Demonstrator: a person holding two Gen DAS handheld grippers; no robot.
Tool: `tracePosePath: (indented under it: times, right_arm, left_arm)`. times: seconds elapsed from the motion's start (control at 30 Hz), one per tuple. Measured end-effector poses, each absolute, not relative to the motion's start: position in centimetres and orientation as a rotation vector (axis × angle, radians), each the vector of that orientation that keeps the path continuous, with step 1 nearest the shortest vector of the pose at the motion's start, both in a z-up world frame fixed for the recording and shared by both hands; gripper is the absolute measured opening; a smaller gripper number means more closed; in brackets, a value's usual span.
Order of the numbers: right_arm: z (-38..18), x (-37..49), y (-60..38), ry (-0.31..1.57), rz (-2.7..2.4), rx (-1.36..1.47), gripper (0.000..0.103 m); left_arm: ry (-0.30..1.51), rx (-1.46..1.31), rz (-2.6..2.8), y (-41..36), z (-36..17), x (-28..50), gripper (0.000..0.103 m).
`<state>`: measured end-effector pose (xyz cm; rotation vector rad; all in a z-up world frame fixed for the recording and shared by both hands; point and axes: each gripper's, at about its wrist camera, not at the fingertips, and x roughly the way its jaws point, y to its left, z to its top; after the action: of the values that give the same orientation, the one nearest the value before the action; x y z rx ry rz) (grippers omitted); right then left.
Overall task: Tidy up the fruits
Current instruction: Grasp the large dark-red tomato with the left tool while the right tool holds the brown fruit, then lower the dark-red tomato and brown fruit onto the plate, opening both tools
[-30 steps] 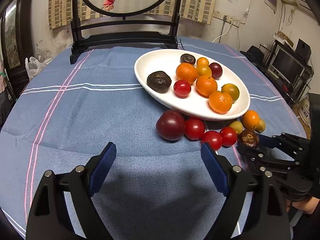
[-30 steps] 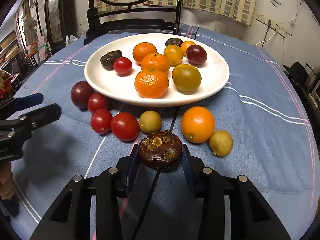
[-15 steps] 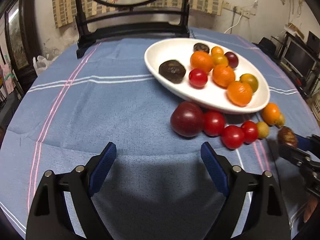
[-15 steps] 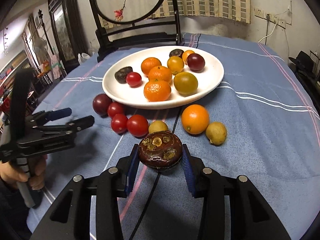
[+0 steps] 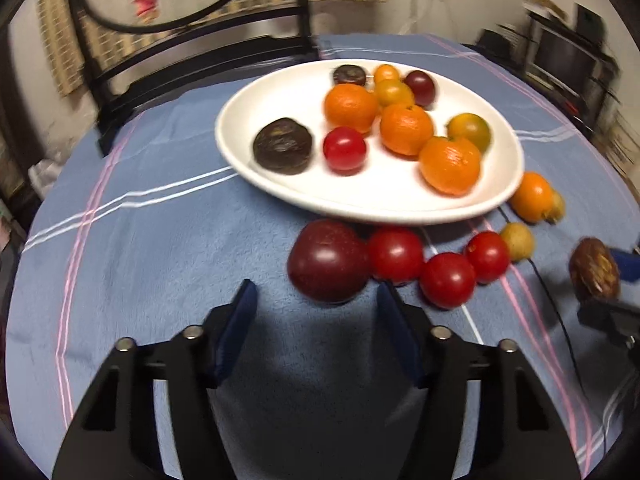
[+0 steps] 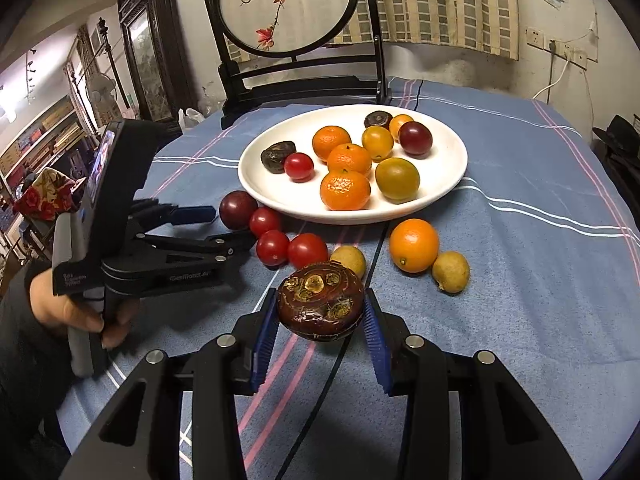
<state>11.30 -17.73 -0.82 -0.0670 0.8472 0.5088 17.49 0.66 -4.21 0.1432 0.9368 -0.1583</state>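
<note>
A white oval plate (image 5: 288, 192) (image 6: 448, 184) holds several oranges, dark fruits and a cherry tomato. In front of it on the cloth lie a dark red plum (image 5: 328, 266) (image 6: 238, 210), three red tomatoes (image 5: 447, 280) (image 6: 307, 251), an orange (image 6: 414, 245) and two small yellow-green fruits (image 6: 451, 272). My left gripper (image 5: 314, 300) (image 6: 224, 224) is open, just short of the plum. My right gripper (image 6: 320, 320) is shut on a brown wrinkled fruit (image 6: 320, 306) (image 5: 595, 274), held above the cloth.
A blue striped cloth (image 6: 540, 280) covers the round table. A black-framed round screen on a stand (image 6: 288, 8) sits at the table's far edge. A thin black cable (image 6: 360, 308) runs across the cloth under the right gripper.
My left gripper has moved forward and right, up to the plum. My right gripper has lifted the brown fruit higher and drawn back from the plate.
</note>
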Motion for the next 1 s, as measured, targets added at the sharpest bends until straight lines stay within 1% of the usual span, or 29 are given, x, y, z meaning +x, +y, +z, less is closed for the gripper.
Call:
tracePosePath:
  times: [0.03,0.17,0.6,0.63,0.67,0.9,1.0]
  right_arm:
    - [-0.9,11.3,-17.7,0.849,0.508,-0.067,0.042]
    - [-1.0,11.5,-17.8,0.857,0.504,-0.062,0.042]
    - [-1.1,11.2,-17.5,0.862,0.516,-0.071,0.042]
    - [-1.1,11.3,-17.5,0.863,0.513,-0.07,0.042]
    - [-1.2,11.3,-17.6,0.865,0.511,-0.068,0.042]
    - [-1.1,11.7,-18.1,0.86,0.499,-0.038,0.042]
    - [-0.8,11.7,-18.4,0.844,0.5,-0.02,0.042]
  left_arm:
    - [0.941,0.144,-0.196,0.7,-4.2,17.5,0.049]
    - [0.937,0.173,-0.184,0.9,-4.1,17.9,0.048]
    - [0.917,0.124,-0.169,1.2,-4.1,19.6,0.049]
    - [0.918,0.114,-0.176,1.3,-4.1,19.7,0.046]
    - [0.92,0.095,-0.197,1.4,-4.1,19.6,0.039]
    - [0.905,0.009,-0.184,3.1,-2.8,17.9,0.038]
    - [0.881,0.026,-0.181,3.6,-1.7,16.6,0.038]
